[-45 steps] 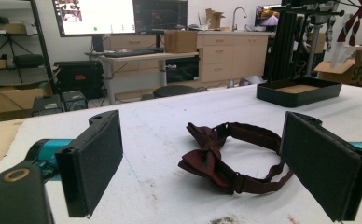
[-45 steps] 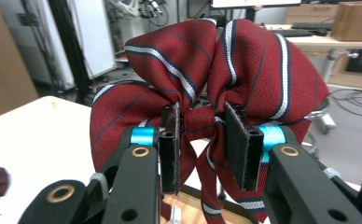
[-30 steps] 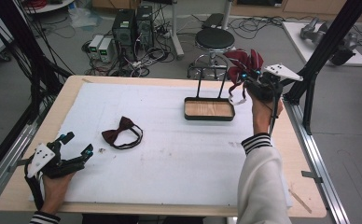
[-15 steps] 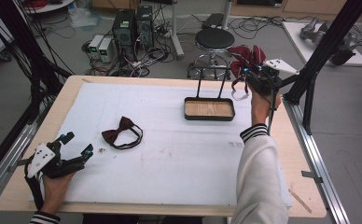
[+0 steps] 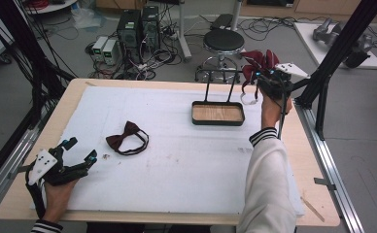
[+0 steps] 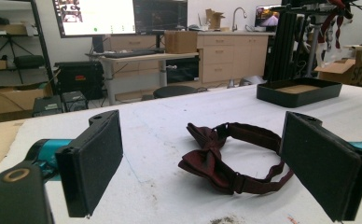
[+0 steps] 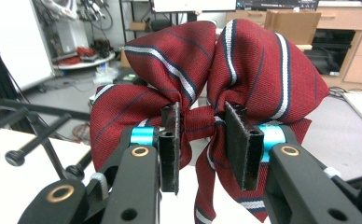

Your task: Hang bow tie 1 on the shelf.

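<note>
**Striped bow tie clamped in my right tongs; left tongs apart**

My left gripper (image 5: 77,153) rests at the near left table (image 5: 322,160) edge, jaws wide apart, empty. The dark bow tie (image 6: 228,154) lies just ahead of it on the white mat (image 5: 177,145). My right gripper (image 7: 202,140) clamps the knot of the striped bow tie (image 7: 254,60), raised past the far right edge, beyond the wooden tray (image 5: 218,114). A stool (image 5: 224,41) and computers (image 5: 138,24) stand behind. The left gripper view shows monitors (image 6: 118,16).
</note>
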